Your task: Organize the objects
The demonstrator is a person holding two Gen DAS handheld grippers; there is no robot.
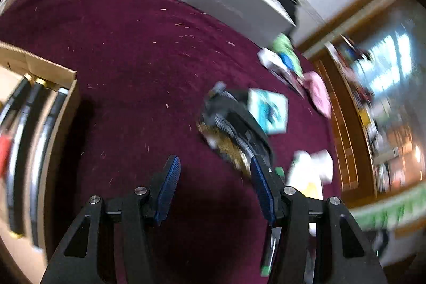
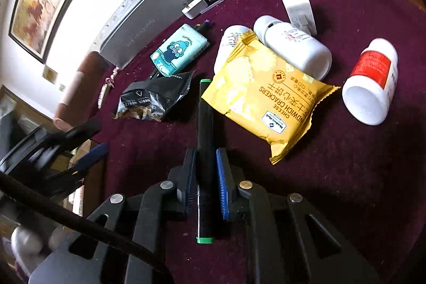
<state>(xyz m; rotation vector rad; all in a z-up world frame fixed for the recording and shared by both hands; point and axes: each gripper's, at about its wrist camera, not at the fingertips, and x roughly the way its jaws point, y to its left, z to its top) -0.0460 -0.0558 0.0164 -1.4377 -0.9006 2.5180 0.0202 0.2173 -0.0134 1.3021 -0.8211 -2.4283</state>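
Right gripper (image 2: pixel 205 167) clamped on black green-capped marker (image 2: pixel 205 124); left gripper (image 1: pixel 213 188) jaws apart, empty, above maroon cloth (image 1: pixel 133 57).

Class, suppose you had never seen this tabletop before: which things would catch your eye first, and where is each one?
Probably the yellow cracker packet, lying in the middle of the dark red cloth and overlapping two white bottles behind it. Next, the black marker with green ends, clamped in the right gripper at the front. In the left wrist view, a cardboard box at the left edge holds more dark markers.
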